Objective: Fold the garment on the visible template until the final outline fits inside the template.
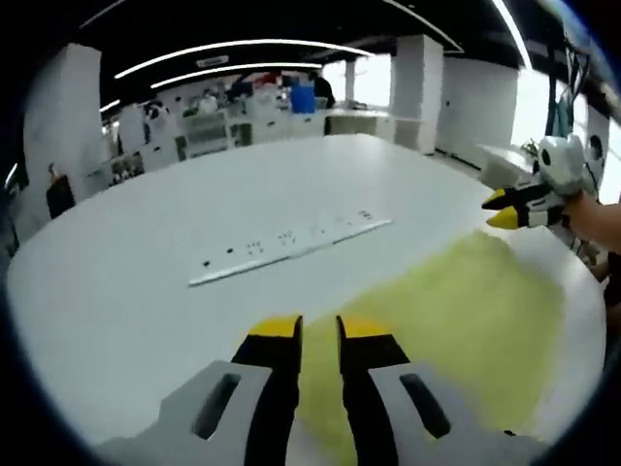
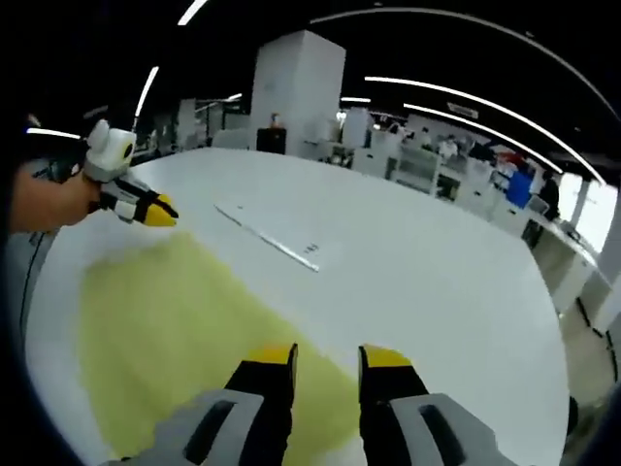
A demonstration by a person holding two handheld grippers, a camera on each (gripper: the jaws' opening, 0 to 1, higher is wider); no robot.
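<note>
Yellow garment (image 1: 456,320) lies flat on the white table (image 1: 175,252), near a white strip (image 1: 291,241). Left gripper (image 1: 318,325) and right gripper (image 2: 328,355) hover above it, jaws narrowly parted, holding nothing.

right tongs (image 2: 326,364): jaws parted, empty | yellow garment (image 2: 184,330): flat on table (image 2: 427,282)

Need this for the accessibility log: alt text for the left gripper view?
A pale yellow garment lies spread on a white table, under the left gripper, whose jaws stand slightly apart. The right gripper hovers at its far edge; a white ruler-like strip lies beyond.
</note>
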